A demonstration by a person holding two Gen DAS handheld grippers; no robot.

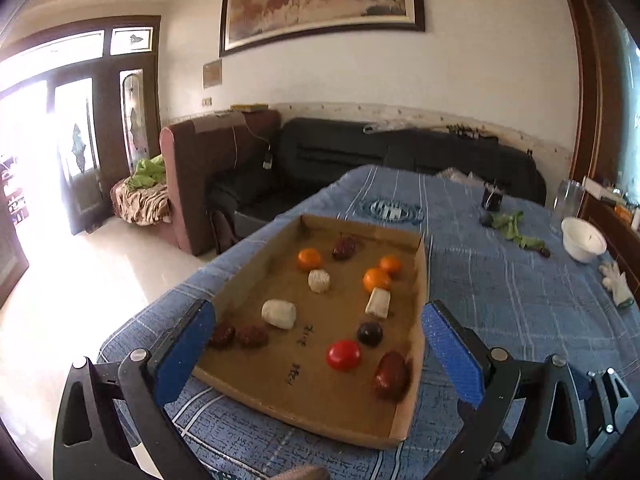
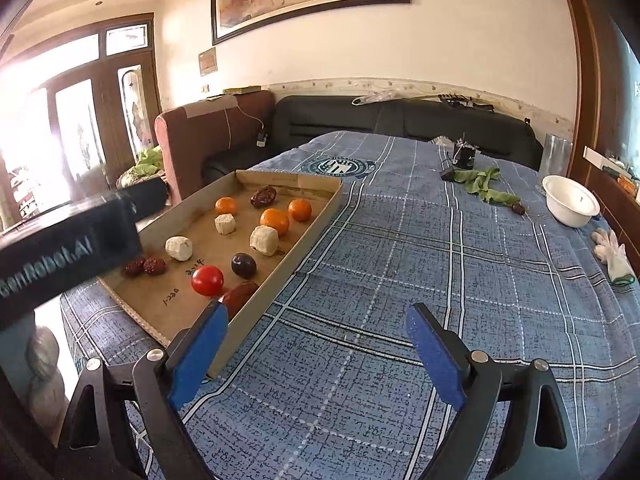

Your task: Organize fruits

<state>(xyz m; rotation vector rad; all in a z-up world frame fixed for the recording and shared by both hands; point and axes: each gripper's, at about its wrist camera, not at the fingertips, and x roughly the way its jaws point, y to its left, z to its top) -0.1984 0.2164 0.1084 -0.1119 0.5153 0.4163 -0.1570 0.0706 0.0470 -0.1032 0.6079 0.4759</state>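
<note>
Both of my grippers hang spread wide with nothing between the blue pads: my left gripper [image 1: 318, 344] over the near end of the cardboard tray [image 1: 421, 280], my right gripper [image 2: 316, 342] over the blue plaid cloth [image 2: 400, 260] just right of it. Nearest me in the tray lie a red tomato [image 1: 343, 355] and a large red date [image 1: 391, 374], then a dark plum [image 1: 369, 333], white chunks, and three oranges [image 1: 377, 280] farther back. Beyond, a white bowl [image 2: 570, 206] sits near the table's right edge.
</note>
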